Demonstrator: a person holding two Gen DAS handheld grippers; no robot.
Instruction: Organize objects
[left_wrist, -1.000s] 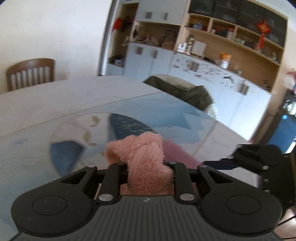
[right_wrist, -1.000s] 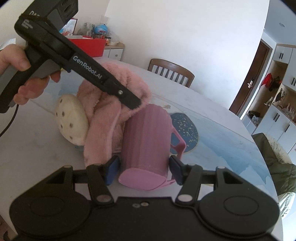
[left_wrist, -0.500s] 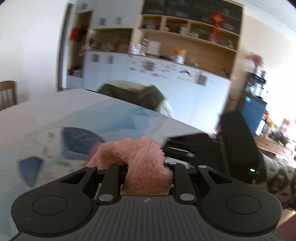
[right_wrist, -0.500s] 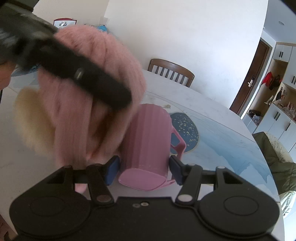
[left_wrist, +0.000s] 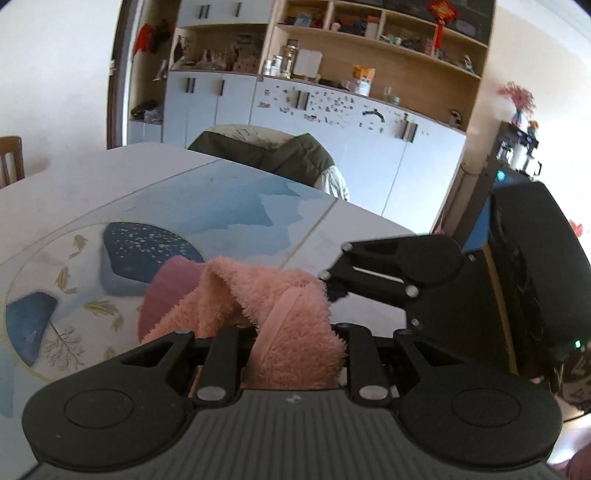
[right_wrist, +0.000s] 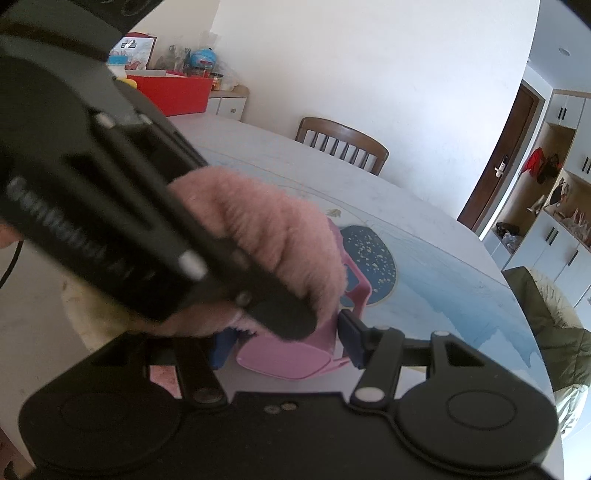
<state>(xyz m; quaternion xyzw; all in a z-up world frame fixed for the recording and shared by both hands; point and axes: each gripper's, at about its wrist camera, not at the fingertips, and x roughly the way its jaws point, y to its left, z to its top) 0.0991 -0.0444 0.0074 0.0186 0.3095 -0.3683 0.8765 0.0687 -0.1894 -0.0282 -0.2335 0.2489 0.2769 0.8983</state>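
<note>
While right gripper (right_wrist: 286, 341) clamps cup (right_wrist: 291, 354) (near table edge (left_wrist: 369, 214)), left gripper (left_wrist: 291, 354) pinches slipper (left_wrist: 291, 317).

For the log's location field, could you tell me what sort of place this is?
Most likely a home dining room: a large round table with a wooden chair drawn up to it, and wall cabinets with open shelves crowded with jars and household bits.

A wooden chair (right_wrist: 341, 146) stands at the far edge of the counter (right_wrist: 258, 147), whose pale top carries a blue printed design with a dark speckled oval (right_wrist: 373, 258) near its middle. An olive padded coat (left_wrist: 266, 153) is draped over a seat at another edge. Behind it, white cabinets (left_wrist: 332, 122) run beneath open wooden shelves (left_wrist: 369, 40) crowded with jars and boxes. A red box (right_wrist: 173, 92) sits on a low cabinet beyond the far corner.
</note>
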